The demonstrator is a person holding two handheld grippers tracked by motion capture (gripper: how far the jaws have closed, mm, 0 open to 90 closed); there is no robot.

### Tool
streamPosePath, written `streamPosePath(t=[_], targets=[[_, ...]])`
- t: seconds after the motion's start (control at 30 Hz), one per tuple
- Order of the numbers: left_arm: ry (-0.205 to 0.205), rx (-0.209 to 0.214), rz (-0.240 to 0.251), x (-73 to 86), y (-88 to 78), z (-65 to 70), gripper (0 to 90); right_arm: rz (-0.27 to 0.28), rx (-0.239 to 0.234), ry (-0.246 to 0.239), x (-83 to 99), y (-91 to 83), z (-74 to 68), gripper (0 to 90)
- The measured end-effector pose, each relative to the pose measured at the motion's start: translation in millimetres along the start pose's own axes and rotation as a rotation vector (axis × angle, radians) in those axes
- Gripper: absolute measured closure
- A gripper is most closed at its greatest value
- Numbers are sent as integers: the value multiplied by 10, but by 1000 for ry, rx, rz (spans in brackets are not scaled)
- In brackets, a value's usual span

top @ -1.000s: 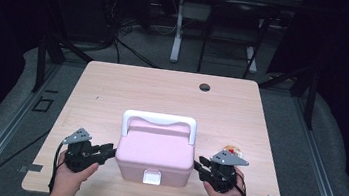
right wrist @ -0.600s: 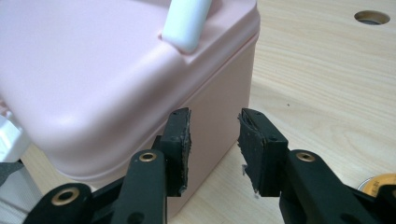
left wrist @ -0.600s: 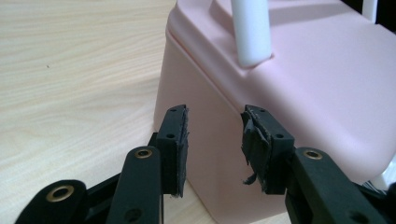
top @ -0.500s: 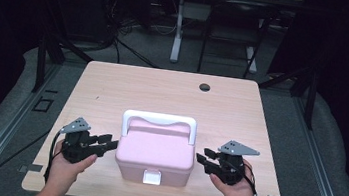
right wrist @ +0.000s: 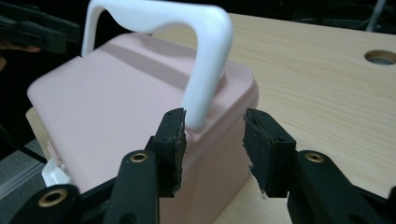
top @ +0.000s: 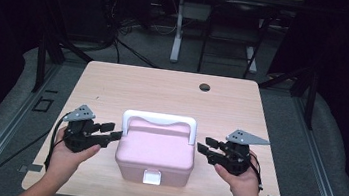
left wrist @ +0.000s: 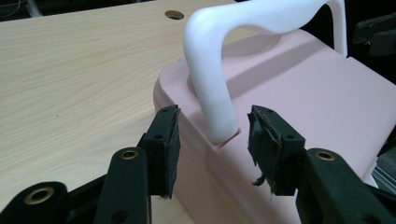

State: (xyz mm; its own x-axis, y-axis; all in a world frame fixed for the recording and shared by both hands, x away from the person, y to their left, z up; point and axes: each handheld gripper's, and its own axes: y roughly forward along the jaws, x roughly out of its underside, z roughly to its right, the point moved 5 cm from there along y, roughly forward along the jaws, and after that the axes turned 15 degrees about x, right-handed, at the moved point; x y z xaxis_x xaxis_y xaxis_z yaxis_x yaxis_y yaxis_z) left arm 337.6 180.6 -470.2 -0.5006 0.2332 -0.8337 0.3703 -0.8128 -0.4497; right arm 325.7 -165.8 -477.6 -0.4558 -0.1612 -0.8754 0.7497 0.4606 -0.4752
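A pink box (top: 155, 153) with a white handle (top: 159, 121) sits on the wooden table (top: 163, 89) between the two grippers, near the person's edge; its long axis runs from one gripper to the other, and the handle arches along that same axis over the far part of the lid; a small white latch (top: 151, 177) on its front wall faces the person. The left gripper (top: 113, 135) points at the box's left end, its tips just beside the wall; its jaws have just been opening and stand apart with nothing pressed between them; in the left gripper view the left foot of the handle rises just beyond the gap between the pads (left wrist: 169, 142). The right gripper (top: 202, 148) points at the opposite end, its tips close to the wall without touching; its jaws have likewise just been opening and grip nothing; in the right gripper view the handle's other foot stands just ahead of the gap, nearer the left pad.
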Motion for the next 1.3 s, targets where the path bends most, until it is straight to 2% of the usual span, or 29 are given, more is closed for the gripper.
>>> streamPosePath(t=[0.1,0.33,0.57,0.63,0.7,0.8,1.03,1.3], targets=[[-7,15,-5,-13,62,-33,533,15,-21,2,-49,35,-25,569],[-20,21,-4,-18,186,-82,536,-5,-42,0,-73,206,-86,567],[-9,42,-3,-44,265,-25,560,2,-40,-23,-64,268,-150,596],[5,28,-4,-43,271,-11,557,10,-25,-36,-64,262,-162,606],[3,31,-1,-37,264,-13,564,15,-13,-48,-59,252,-167,621],[2,24,16,-30,260,-11,594,27,-10,-40,-47,246,-170,639],[40,-7,13,-17,232,34,649,61,14,-59,-28,213,-200,684],[71,-28,24,14,208,71,701,76,15,-73,-1,179,-213,728]])
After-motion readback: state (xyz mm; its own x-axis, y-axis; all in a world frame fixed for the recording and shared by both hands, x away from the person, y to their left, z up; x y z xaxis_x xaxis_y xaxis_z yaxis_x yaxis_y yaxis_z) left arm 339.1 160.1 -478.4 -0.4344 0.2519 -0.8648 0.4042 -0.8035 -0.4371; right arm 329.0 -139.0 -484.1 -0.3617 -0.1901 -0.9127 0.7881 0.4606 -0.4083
